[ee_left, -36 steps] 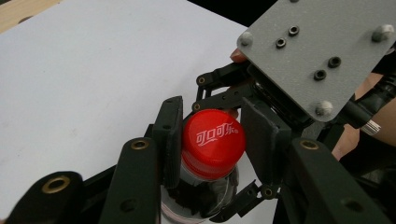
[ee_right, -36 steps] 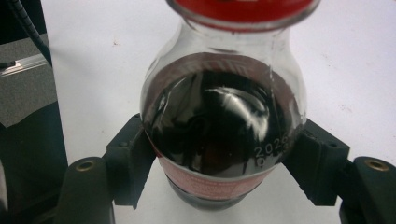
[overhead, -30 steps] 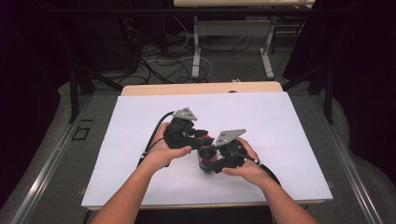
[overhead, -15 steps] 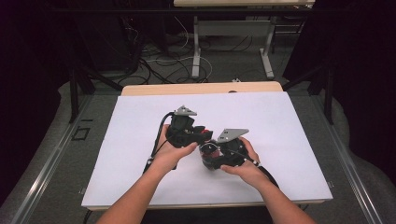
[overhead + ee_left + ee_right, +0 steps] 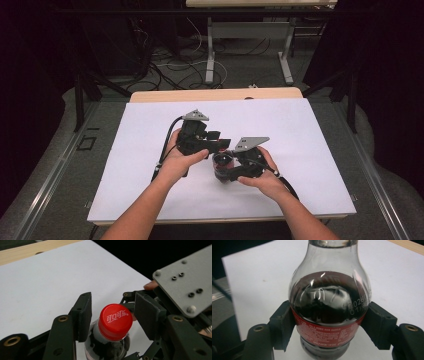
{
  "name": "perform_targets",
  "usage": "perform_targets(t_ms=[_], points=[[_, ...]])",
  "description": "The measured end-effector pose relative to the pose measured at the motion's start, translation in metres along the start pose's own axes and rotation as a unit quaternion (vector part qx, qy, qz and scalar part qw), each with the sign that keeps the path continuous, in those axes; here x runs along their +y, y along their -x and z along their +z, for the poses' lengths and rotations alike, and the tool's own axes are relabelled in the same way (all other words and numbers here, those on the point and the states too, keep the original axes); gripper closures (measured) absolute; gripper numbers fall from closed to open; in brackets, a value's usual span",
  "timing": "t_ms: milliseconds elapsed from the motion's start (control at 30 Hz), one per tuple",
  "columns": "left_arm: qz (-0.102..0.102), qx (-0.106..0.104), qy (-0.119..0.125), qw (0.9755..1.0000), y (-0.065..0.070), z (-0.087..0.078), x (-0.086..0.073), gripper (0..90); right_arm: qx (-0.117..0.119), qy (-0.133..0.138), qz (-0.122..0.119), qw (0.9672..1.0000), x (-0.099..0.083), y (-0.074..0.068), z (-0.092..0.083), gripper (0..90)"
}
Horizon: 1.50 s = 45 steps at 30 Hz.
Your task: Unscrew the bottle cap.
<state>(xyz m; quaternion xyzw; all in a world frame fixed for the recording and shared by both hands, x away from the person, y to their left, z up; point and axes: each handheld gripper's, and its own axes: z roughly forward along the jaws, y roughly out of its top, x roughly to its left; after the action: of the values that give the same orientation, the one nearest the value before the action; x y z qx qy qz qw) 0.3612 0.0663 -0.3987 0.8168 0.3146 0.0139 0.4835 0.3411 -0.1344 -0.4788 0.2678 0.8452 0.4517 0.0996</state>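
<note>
A small clear cola bottle (image 5: 329,305) with dark drink, a red label and a red cap (image 5: 116,321) stands on the white sheet (image 5: 300,145). My right gripper (image 5: 329,326) is shut on its body at the label, one pad (image 5: 283,323) pressing on each side. My left gripper (image 5: 114,312) reaches over the top of the bottle (image 5: 223,167). Its jaws have just been opening and stand open, with the cap between the pads (image 5: 83,312) and a small gap on each side. In the high view the left gripper (image 5: 216,146) and the right gripper (image 5: 231,172) meet at mid table.
The white sheet covers most of a wooden table (image 5: 200,95), with bare sheet all around the hands. The right gripper's grey plate (image 5: 185,277) sits close beside the left jaws. Cables and table legs (image 5: 210,55) lie on the floor beyond.
The left hand has shifted slightly over the bottle top. The right hand and the bottle have kept still.
</note>
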Motion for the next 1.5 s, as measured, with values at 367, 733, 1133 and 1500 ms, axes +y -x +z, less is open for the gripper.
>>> perform_targets(t_ms=[367, 733, 1133, 1500], points=[[0.023, -0.079, -0.016, 0.9965, -0.011, 0.001, -0.002, 53.7, 0.039, 0.009, -0.009, 0.9991, 0.0, -0.002, 0.001, 31.3], [0.032, -0.065, -0.023, 0.9971, -0.008, 0.004, -0.005, 60.3, 0.045, 0.007, -0.006, 0.999, 0.0, -0.003, 0.001, 31.4], [-0.038, 0.095, -0.024, 0.9945, 0.02, 0.009, -0.003, 60.7, -0.006, 0.001, 0.002, 1.0, 0.0, -0.008, 0.003, 31.5], [-0.027, 0.067, 0.001, 0.9974, 0.013, 0.003, 0.002, 48.3, -0.003, 0.001, -0.001, 1.0, 0.001, -0.005, 0.001, 31.3]])
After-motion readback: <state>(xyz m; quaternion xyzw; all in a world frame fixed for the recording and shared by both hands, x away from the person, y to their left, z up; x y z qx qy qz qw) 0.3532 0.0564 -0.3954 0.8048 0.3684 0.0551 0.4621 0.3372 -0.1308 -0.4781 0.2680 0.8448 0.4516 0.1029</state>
